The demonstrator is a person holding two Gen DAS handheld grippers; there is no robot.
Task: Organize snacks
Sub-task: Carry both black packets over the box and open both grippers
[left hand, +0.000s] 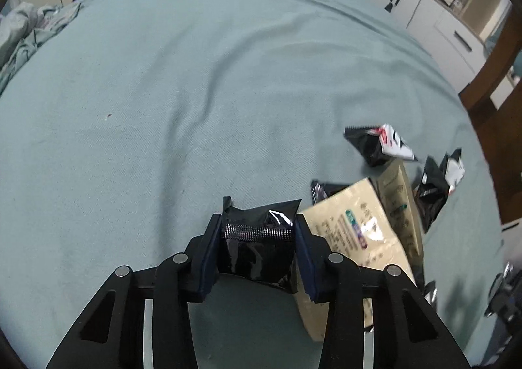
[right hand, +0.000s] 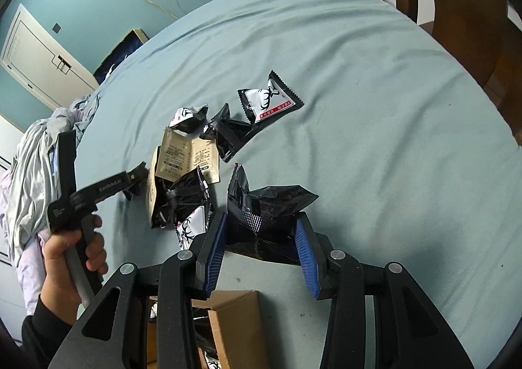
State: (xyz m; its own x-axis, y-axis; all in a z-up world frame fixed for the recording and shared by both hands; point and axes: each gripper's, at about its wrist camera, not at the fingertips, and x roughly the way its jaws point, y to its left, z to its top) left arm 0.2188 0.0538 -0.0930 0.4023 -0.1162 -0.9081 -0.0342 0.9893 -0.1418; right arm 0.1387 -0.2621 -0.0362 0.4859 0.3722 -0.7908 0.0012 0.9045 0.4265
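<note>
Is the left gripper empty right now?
No, the left gripper is closed on a shiny black foil snack packet, pinched between its two blue-padded fingers.

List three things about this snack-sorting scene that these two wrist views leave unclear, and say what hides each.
- Cardboard box, right wrist view: contents hidden behind the right gripper and cut off by the bottom edge.
- Beige pouch, left wrist view: print blurred, unreadable.
- Black packet in the left gripper: only its plain side shows, label unseen.
</note>
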